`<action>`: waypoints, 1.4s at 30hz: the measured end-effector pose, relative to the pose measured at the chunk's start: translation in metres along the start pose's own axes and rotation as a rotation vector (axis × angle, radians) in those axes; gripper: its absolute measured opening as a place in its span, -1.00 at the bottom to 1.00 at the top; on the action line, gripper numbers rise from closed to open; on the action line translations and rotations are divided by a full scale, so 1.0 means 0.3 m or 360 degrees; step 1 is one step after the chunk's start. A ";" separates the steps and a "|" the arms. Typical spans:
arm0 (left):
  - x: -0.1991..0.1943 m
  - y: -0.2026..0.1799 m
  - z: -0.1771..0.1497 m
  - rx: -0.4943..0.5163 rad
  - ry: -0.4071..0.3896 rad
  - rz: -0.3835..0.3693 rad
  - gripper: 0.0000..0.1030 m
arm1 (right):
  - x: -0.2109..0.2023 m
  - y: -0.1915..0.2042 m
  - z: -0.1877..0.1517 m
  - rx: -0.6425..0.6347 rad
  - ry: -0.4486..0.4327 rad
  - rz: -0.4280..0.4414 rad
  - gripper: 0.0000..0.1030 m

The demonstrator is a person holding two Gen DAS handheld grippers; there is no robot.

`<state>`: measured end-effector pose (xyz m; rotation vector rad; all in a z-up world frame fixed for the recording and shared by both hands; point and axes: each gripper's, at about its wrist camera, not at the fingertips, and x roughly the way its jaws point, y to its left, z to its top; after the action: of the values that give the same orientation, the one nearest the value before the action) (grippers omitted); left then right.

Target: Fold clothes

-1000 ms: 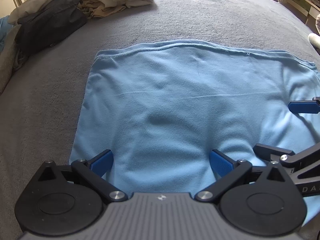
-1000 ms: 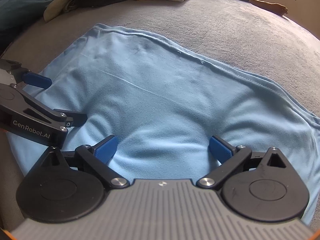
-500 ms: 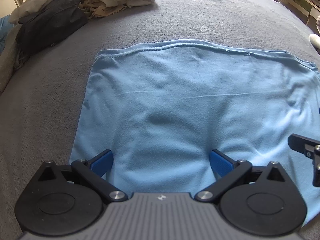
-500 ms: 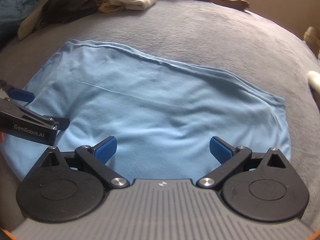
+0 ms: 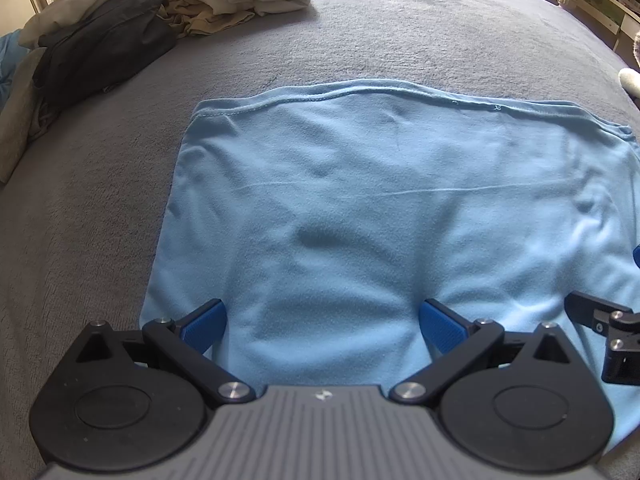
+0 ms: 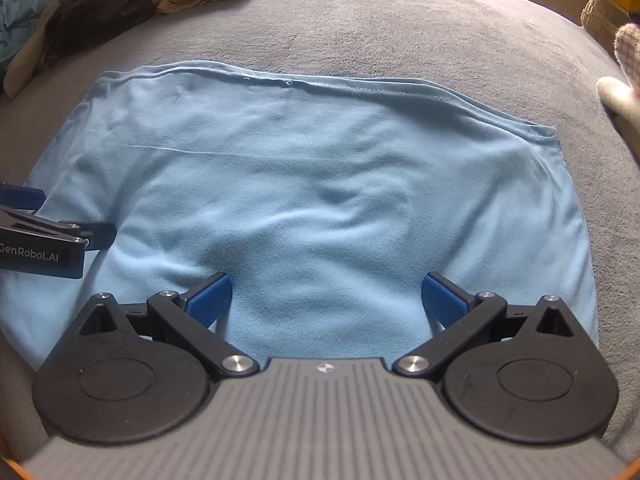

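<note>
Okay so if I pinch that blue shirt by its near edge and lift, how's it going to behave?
The shirt would probably go floppy: it lies limp, with soft wrinkles and a faint crease. It looks thin, so likely light. The fuzzy grey bedcover may drag on it, so a push would likely bunch it rather than slide it.

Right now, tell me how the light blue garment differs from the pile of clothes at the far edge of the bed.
The light blue garment lies spread flat as one piece; the pile of clothes is a crumpled heap of several pieces. The garment is one pale blue; the pile mixes white, beige and dark grey. The garment sits just ahead of both open grippers' fingers; the pile lies far off, to the left. Both rest on the grey bed cover.
</note>
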<state>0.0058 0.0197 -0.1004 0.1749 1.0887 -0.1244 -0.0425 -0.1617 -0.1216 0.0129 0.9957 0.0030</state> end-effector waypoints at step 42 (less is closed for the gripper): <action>-0.191 0.381 -0.221 -0.0172 -0.0332 -0.0236 0.95 | 0.000 -0.010 -0.012 0.0018 -0.0031 0.0021 0.98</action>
<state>-0.0568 0.1459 -0.0703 -0.0165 0.8970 -0.2115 -0.0456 -0.1648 -0.1238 0.0299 0.9760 0.0090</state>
